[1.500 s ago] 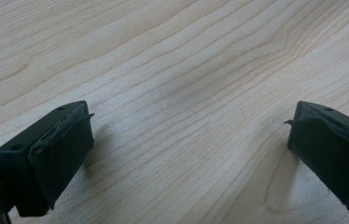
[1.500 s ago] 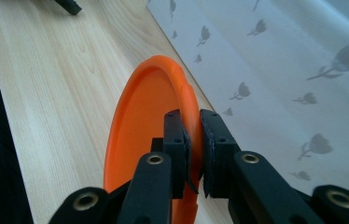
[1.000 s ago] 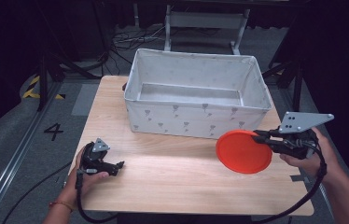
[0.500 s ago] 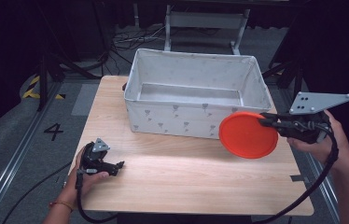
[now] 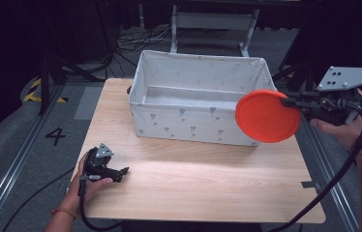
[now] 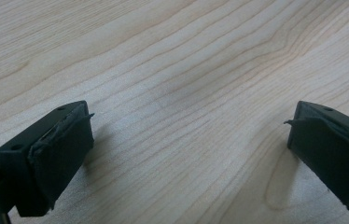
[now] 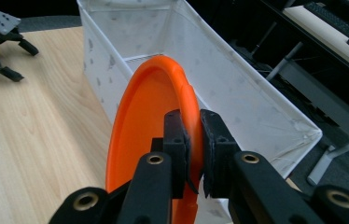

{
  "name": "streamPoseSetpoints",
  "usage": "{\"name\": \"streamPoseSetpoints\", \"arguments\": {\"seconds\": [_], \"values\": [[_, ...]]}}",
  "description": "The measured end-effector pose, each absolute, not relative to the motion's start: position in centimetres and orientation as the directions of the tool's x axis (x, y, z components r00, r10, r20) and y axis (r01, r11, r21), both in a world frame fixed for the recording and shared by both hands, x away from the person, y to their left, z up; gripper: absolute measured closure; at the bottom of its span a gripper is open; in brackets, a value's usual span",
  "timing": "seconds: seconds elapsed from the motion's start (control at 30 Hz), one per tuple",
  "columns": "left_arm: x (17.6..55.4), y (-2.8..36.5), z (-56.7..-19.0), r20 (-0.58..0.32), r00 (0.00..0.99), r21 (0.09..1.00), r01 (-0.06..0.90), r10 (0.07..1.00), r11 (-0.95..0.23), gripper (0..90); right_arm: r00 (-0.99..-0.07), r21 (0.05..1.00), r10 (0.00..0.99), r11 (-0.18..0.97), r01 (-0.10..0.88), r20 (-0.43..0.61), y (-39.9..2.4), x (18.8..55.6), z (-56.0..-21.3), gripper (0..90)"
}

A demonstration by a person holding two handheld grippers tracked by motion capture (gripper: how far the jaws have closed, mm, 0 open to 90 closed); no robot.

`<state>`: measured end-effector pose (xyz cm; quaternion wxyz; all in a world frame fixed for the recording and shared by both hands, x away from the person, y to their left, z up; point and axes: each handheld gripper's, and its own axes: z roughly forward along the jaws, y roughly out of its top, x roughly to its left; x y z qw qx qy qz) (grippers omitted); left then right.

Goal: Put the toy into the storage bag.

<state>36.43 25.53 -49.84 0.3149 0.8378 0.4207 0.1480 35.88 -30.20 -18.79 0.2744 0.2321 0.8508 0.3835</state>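
plate point(image 5: 267, 116): orange | bin point(image 5: 193, 123): white, small grey motifs | table point(image 5: 208, 183): pale wood grain | jaws: black

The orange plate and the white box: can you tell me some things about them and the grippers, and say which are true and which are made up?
1. The right hand-held gripper pinches the rim of the orange plate. True.
2. The orange plate lies flat on the wooden table. False: it is held up in the air, by the right end of the white box.
3. The left hand-held gripper is open, with nothing between its jaws. True.
4. The white box is full of toys. False: the part of its inside that shows is bare.
5. The left hand-held gripper rests inside the box. False: it sits low on the table, near the front left.
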Motion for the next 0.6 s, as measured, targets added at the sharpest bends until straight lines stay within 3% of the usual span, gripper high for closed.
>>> {"name": "streamPoseSetpoints", "arguments": {"seconds": [0.6], "values": [[36.4,25.5,-49.8,-0.017,0.602,0.652,0.612,0.798,-0.448,0.5,-0.687,0.802,0.675,0.552,0.229,-0.268,-30.9,42.1,-16.3,82.2]]}}
